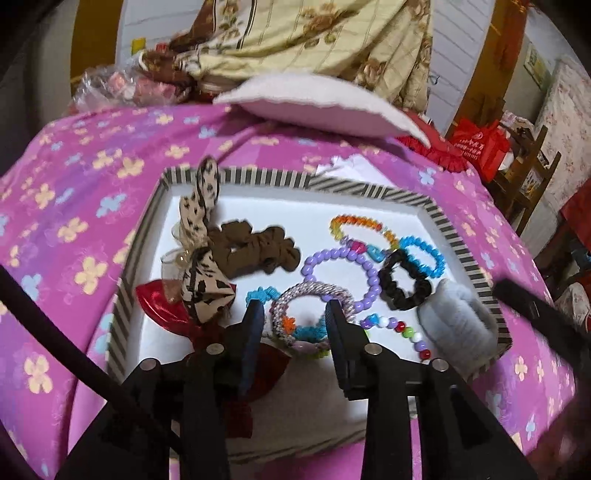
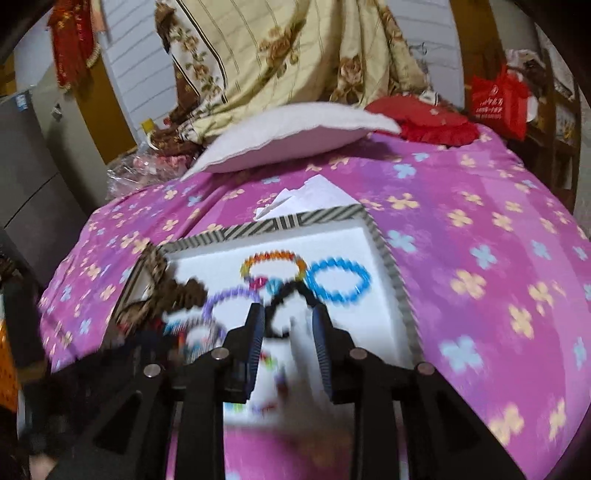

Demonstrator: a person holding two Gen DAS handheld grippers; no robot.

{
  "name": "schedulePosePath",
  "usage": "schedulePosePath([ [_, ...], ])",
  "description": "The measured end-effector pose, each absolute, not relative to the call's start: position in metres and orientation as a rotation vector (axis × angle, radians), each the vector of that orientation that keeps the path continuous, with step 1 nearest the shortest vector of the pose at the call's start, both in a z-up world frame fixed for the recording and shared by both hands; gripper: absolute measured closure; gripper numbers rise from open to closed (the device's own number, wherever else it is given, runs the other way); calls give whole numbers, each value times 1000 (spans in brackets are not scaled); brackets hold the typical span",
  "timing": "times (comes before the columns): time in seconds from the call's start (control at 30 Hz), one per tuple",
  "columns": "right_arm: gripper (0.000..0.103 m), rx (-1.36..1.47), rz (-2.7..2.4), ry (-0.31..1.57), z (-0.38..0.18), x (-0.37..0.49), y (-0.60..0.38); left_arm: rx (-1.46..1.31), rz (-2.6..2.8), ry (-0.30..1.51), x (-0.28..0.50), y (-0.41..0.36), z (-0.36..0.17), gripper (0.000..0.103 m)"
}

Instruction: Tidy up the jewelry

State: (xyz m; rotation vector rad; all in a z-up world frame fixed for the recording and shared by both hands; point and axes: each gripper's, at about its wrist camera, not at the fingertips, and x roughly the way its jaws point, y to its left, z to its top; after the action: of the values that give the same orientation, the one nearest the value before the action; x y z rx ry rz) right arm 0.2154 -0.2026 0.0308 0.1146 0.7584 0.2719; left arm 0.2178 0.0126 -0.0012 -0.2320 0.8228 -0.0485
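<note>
A striped-rim tray (image 1: 236, 176) with a white floor lies on the pink flowered bedspread. It holds a leopard bow (image 1: 201, 258), a brown scrunchie (image 1: 258, 251), a red bow (image 1: 162, 306), bead bracelets in purple (image 1: 343, 273), blue (image 1: 424, 254) and orange (image 1: 354, 221), a black scrunchie (image 1: 404, 284), a grey fluffy tie (image 1: 458, 317) and a woven pink-grey hair tie (image 1: 314, 295). My left gripper (image 1: 295, 314) is open, its jaws either side of the woven tie. My right gripper (image 2: 288, 321) is open above the tray (image 2: 391, 266); a blurred pale thing lies between its jaws.
A white pillow (image 1: 317, 103) and a floral quilt (image 1: 314, 33) lie beyond the tray. White paper (image 2: 314, 195) sits at the tray's far edge. A red bag (image 2: 498, 99) and wooden shelves stand at the right.
</note>
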Motion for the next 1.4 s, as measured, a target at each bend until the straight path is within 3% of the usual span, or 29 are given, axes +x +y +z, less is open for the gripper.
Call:
schedulePosePath([
  [0.1, 54, 94, 252, 724, 30, 179, -216, -217, -67, 779, 204, 6, 11, 69],
  [0.37, 52, 102, 322, 708, 33, 127, -234, -158, -105, 726, 112, 7, 40, 59],
  [0.47, 21, 55, 335, 680, 44, 114, -222, -114, 37, 751, 78, 21, 36, 57],
  [0.5, 17, 44, 343, 665, 48, 107, -219, -86, 88, 747, 69, 23, 36, 57],
  [0.8, 17, 1, 331, 622, 56, 95, -205, -94, 162, 627, 27, 15, 56, 57],
  [1.03, 17, -18, 315, 648, 48, 96, -214, -210, 170, 676, 38, 2, 43, 57],
  [1.4, 17, -37, 306, 688, 27, 102, -223, -80, 176, 762, 50, -23, 22, 57],
])
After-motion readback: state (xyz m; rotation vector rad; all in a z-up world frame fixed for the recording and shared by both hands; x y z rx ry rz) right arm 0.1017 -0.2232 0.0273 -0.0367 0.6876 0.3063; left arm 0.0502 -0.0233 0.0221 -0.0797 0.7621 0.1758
